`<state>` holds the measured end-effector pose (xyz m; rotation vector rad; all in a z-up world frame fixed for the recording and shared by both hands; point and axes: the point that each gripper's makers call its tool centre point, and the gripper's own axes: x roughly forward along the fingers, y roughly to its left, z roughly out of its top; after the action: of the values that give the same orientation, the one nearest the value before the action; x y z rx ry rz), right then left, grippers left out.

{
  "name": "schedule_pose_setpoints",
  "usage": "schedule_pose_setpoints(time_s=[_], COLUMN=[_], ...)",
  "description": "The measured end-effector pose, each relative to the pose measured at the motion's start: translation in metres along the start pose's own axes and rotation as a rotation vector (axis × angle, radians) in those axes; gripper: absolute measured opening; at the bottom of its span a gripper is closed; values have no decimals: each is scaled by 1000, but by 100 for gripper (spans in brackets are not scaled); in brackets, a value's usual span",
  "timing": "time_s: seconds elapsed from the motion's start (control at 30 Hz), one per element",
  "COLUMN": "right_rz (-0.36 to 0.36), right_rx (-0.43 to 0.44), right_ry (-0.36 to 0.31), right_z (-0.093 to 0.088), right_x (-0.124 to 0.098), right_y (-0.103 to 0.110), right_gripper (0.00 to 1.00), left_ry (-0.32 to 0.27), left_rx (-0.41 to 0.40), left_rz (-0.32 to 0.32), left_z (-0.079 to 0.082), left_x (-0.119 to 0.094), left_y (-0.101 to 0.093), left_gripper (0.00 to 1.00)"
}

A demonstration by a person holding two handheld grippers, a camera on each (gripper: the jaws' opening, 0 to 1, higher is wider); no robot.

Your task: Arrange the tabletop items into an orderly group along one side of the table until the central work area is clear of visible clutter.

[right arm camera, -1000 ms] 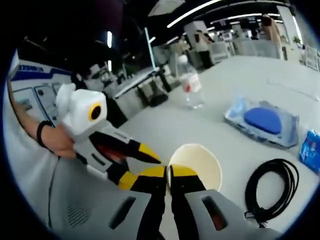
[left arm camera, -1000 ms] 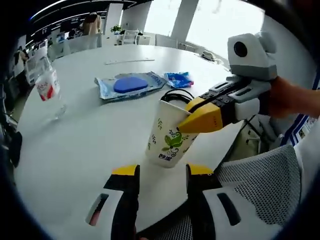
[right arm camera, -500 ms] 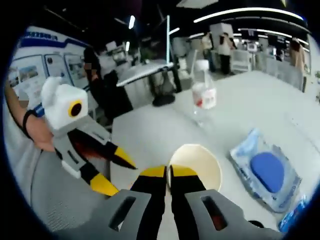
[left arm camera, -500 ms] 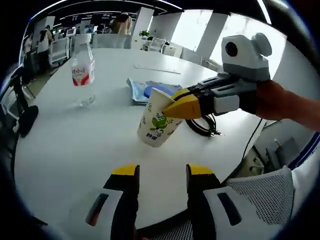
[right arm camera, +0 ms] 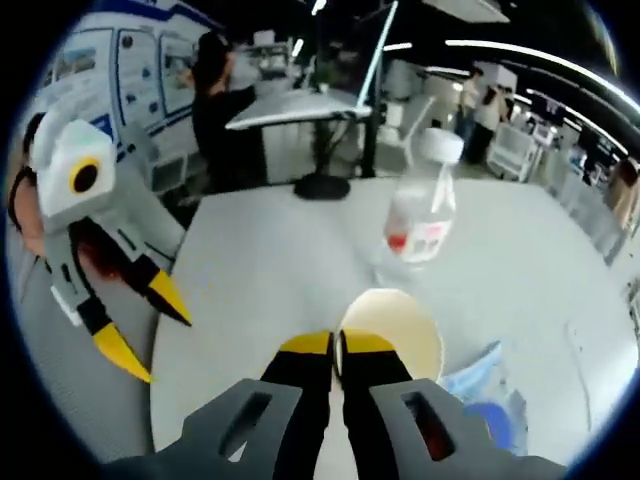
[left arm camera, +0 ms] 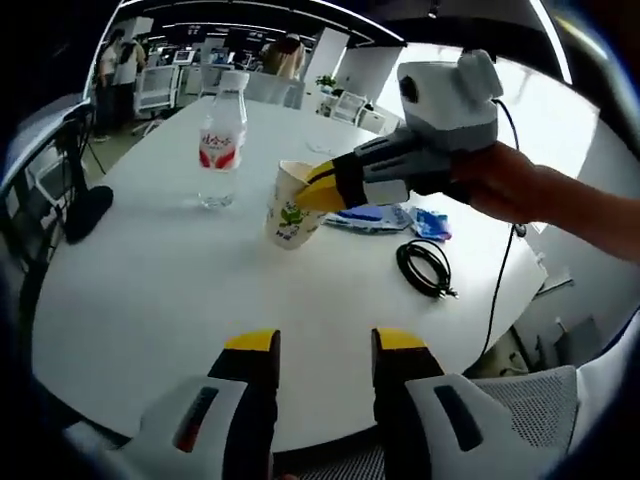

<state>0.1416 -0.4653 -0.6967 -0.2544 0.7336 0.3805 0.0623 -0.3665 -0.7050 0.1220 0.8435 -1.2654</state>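
Plastic first, from my left: a clear water bottle point(left arm camera: 220, 135) with a white cap and red label stands upright on the smooth, round white table point(left arm camera: 150, 290). Just beside it I see the paper cup point(left arm camera: 291, 206), a tapered cream cone printed with green leaves, tilted and pinched at its rim by my right gripper point(left arm camera: 318, 187), jaws clamped together on the thin wall. Further right lie a crinkly blue wipes pack point(left arm camera: 375, 217), a small blue packet point(left arm camera: 432, 222) and a coiled black cable point(left arm camera: 425, 268). My left gripper point(left arm camera: 313, 345) hovers over the table's near edge, yellow-tipped jaws apart, holding nothing.
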Motion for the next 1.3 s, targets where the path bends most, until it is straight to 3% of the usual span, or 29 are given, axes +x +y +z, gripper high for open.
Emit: schedule_pose_setpoints(time_s=[0.3,0.77,1.0,1.1,1.3], right_rz=[-39,-97,-112,-118,-133], right_rx=[-95,-49,-50,-8,56], right_ry=[70,92,112,77,-2], right_z=[-4,-7,-15,-14,-9], right_x=[20,31,26,21,9], right_y=[-28,-74,-79,-80,-82], right_gripper=[0,0,2,8,10], left_ry=[-24,-52,-68,-72,-66], left_rx=[-33,-70,-95,-102,-108], left_rz=[20,34,44,48,42], left_z=[3,5,7,7,5], left_x=[-7,-12,-15,-15,-12], left_y=[5,6,11,12,9], left_gripper=[34,33,33,33,33])
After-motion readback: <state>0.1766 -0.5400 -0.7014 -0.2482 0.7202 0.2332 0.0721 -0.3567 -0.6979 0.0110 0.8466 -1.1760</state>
